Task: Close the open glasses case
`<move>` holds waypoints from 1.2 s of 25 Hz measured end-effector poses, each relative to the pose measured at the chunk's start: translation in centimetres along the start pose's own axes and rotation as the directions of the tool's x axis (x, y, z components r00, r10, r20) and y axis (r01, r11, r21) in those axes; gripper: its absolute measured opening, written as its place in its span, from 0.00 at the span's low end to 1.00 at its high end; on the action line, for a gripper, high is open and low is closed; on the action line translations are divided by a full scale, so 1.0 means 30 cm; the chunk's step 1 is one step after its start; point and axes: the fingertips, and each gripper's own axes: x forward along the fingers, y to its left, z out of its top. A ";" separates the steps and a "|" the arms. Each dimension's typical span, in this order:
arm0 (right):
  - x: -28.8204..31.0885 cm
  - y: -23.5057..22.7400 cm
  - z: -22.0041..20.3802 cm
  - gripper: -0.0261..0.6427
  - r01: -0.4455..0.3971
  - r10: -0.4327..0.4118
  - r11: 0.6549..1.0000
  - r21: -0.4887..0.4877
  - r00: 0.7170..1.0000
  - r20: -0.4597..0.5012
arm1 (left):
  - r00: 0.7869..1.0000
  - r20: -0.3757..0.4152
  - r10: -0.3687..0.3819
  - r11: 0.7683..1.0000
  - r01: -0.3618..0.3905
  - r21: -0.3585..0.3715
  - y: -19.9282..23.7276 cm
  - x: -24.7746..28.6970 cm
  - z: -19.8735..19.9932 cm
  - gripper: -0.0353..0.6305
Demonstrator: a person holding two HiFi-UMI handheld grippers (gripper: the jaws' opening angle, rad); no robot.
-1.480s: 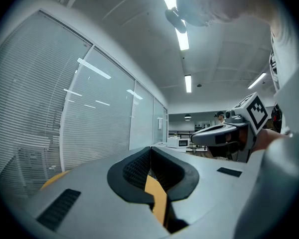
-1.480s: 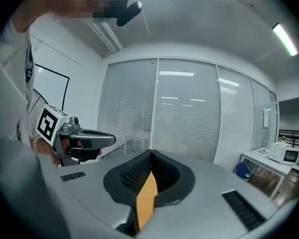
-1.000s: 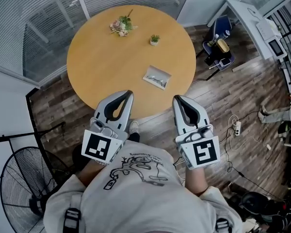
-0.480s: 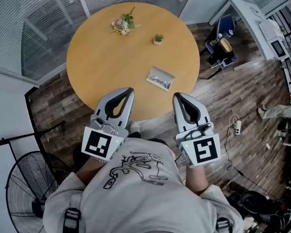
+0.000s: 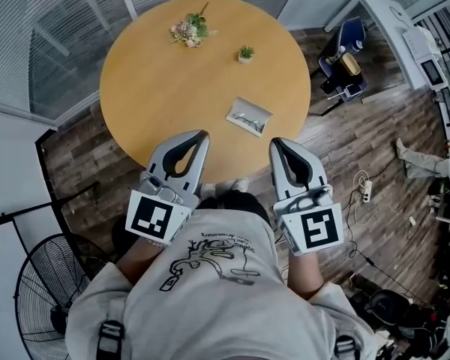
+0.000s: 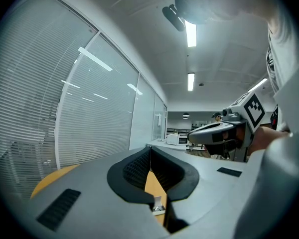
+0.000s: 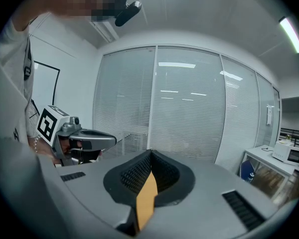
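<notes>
Case (image 5: 249,116) lies open on the round table (image 5: 157,88), in the near-right part of the top, close to the rim but not over it. Its long side is slanted to that rim. Something thin and dark lies inside; you cannot tell more from the head view.

Your left gripper (image 5: 201,136) and right gripper (image 5: 273,142) are both held low in front of your body, side by side and well apart from each other. Their tips reach just over the near edge of the table. In each gripper view the two fingers meet at the tip and hold nothing; only the yellow top shows through the hollow between them. In the left gripper view a small part of the case also shows through this hollow.

The case is ahead of you between the lines of the two grippers, nearer to the right one, and neither touches it. The top around the case is bare on all sides. The flowers (image 5: 189,29) and the small plant (image 5: 245,52) stand at the far side, well apart from the case.

Beside the table, a fan (image 5: 41,276) stands on the floor at your left, and a blue chair (image 5: 343,62) stands at the right, near the far-right rim.
</notes>
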 end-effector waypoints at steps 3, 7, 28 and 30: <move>0.006 -0.005 -0.020 0.05 -0.009 0.009 1.000 -0.010 1.000 -0.004 | 1.000 0.000 -0.002 1.000 0.002 -0.003 0.002 0.010 -0.010 0.09; 0.002 -0.015 -0.028 0.05 -0.002 0.002 1.000 -0.013 1.000 -0.008 | 1.000 0.002 -0.005 1.000 0.005 -0.007 -0.004 0.014 -0.023 0.09; 0.092 -0.240 -0.067 0.05 -0.030 0.030 0.999 -0.017 1.000 0.008 | 0.995 -0.097 0.017 1.000 -0.017 -0.004 0.009 0.234 -0.122 0.09; 0.108 -0.259 -0.081 0.05 -0.029 0.029 0.999 -0.017 1.000 0.002 | 0.993 -0.116 0.019 1.000 -0.021 -0.014 0.024 0.255 -0.150 0.09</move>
